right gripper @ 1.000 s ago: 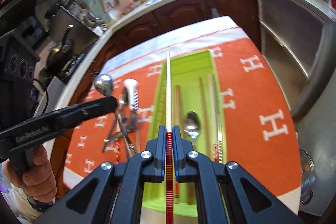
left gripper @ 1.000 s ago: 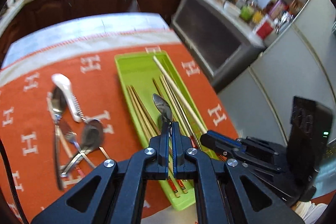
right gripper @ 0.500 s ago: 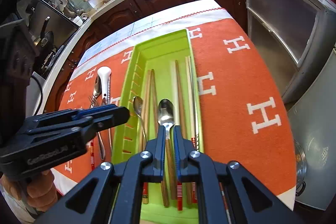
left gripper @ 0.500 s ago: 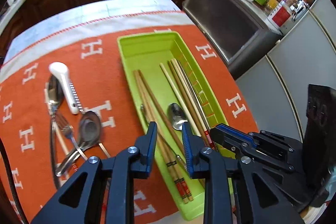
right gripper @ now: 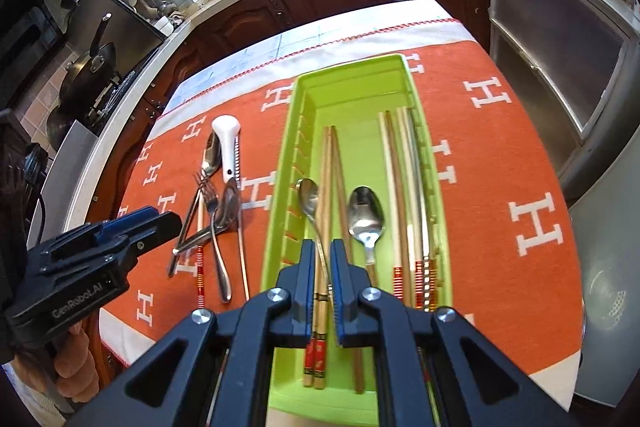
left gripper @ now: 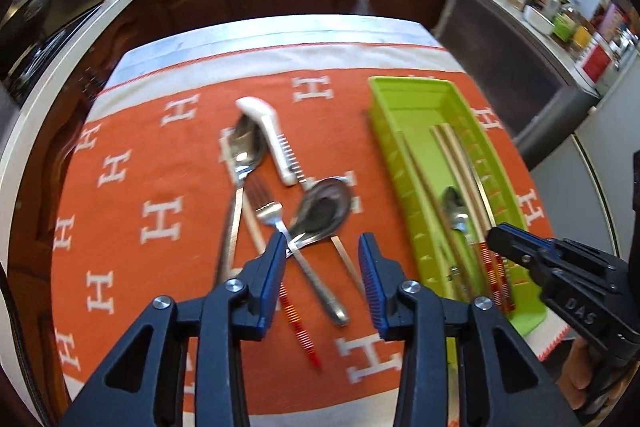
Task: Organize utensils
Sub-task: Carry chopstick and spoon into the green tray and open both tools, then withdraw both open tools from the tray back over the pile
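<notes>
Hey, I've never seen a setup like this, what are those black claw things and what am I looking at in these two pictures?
They are hand-held grippers, one in each of a person's hands, each with a camera looking along its two fingers. One picture is from the left gripper, the other from the right gripper. Each view also shows the other gripper at its edge. On the orange cloth sits a green tray holding chopsticks and two spoons. Beside it lies a loose pile: a fork, spoons, a white-handled tool and a red-ended chopstick. The left jaws are opening above that pile, holding nothing. The right jaws are nearly closed over the tray; nothing looks gripped.
</notes>
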`<state>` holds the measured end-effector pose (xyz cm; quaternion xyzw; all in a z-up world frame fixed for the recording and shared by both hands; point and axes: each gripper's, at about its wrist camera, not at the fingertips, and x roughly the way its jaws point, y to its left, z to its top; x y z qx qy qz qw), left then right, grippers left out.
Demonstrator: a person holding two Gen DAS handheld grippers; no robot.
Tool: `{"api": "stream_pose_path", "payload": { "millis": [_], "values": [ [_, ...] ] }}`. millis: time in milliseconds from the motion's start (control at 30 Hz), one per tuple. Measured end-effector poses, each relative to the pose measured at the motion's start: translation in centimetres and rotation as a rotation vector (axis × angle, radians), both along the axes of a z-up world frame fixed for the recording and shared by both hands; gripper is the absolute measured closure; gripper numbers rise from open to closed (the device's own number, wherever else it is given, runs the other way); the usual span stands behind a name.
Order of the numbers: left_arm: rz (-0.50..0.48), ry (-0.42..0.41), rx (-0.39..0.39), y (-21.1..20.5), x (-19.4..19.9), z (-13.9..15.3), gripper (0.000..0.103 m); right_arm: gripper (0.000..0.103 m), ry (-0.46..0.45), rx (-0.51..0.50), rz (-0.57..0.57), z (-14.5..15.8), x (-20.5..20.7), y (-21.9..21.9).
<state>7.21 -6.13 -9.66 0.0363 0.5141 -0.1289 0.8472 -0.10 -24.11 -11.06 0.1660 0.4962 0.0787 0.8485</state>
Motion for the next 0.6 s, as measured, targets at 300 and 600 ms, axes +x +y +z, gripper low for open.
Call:
{"api": "stream_pose_path", "payload": {
  "millis": [300, 600],
  "values": [
    [0.118, -0.052, 0.041, 3.9, -0.4, -0.3, 0.046, 0.095, -0.012, -0.021, 0.056, 0.7, -0.1, 2.9],
    [0.169, -0.08, 0.07, 6.1, -0.4, -0.6, 0.043, 0.095, -0.016, -0.046, 0.109, 1.0, 0.2, 5.7]
  ]
}}
